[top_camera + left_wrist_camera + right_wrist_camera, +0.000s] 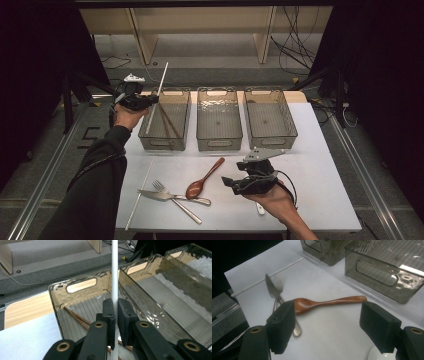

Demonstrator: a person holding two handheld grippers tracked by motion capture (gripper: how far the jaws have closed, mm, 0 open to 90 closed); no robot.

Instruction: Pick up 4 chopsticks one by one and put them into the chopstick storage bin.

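Down at the near edge of the high view, my right tool [235,184] hangs over the desk [320,165] with jaws spread wide and nothing in them, aimed toward the wooden spoon [202,181], presumably so it can take that next. Beside the spoon lie a fork [175,200], a knife [160,195] and a second white chopstick [140,192], all loose on the desk, waiting to be sorted. Farther back my left tool [150,100] grips a white chopstick [161,80] steeply tilted, its lower end dipping into the left bin [165,145], where two brown chopsticks [169,122] already rest; I judge the tilt lets the long stick slide in lengthwise. Middle bin [219,142] and right bin [272,140] stand just beside it.

From the left tool view, the pads are clamped narrow on the white chopstick [114,277], held above the left bin [53,295] over the brown chopsticks [77,318].

From the right tool view, the jaws stand wide apart with the wooden spoon [324,303] lying between them farther off, untouched; fork [278,281] and knife [270,287] lie beyond.
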